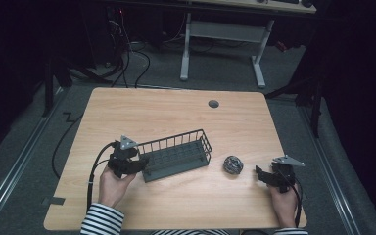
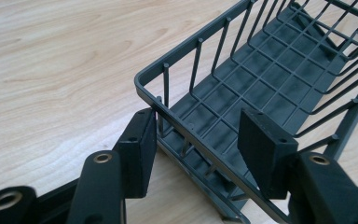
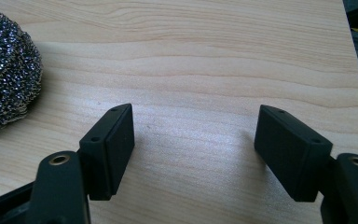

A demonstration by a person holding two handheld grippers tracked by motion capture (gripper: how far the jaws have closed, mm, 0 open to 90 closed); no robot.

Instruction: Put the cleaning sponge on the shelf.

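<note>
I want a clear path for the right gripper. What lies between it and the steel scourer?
Nothing: in the high view, only bare table separates the right gripper from the steel scourer.

A dark grey wire basket point(image 1: 176, 155) sits upright and empty on the worktop point(image 1: 176, 112). A crumpled steel-wool scourer point(image 1: 233, 165) lies near its right end, apart.

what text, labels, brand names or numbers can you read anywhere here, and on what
None: no readable word, label, brand or number on anything here.
The grey wire basket, the steel wool scrubber and the wooden table are unmarked.
The left tool and the right tool show bare black pads and brass rivets, with no lettering.
The gear on the floor beyond the table is too dark and small to read.
</note>
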